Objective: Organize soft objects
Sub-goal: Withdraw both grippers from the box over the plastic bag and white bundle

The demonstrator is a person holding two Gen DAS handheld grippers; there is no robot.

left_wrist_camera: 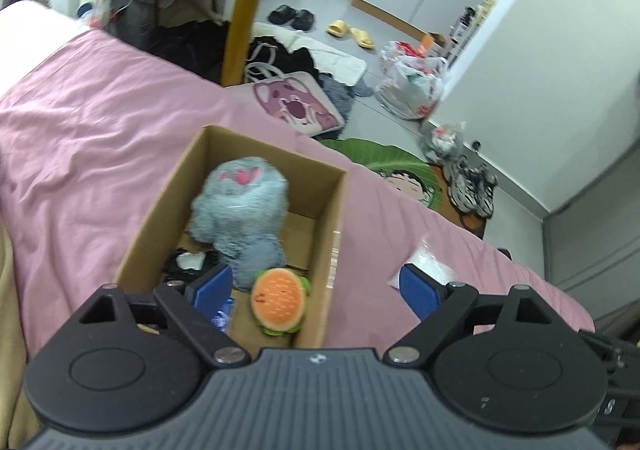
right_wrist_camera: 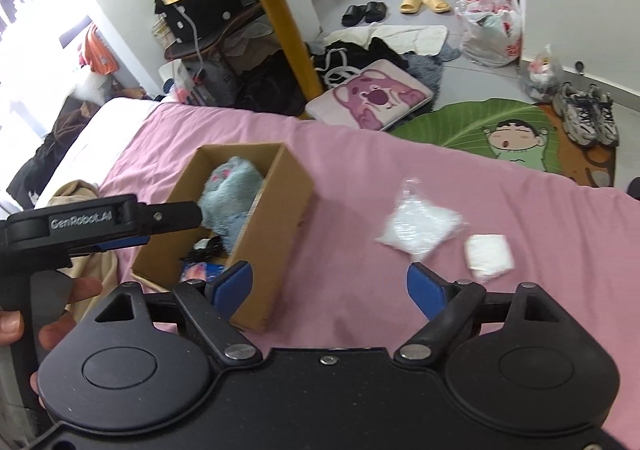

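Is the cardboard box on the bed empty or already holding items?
Holding items. The open-topped cardboard box contains a grey plush toy, a small orange round plush and some dark, unclear items at the bottom.

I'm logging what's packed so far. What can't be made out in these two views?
- Dark items on the cardboard box floor: left wrist view, hidden under the grey plush.
- Orange plush: right wrist view, behind the box wall.
- White packet contents: blurred.
- Grey plush's features: motion-blurred.
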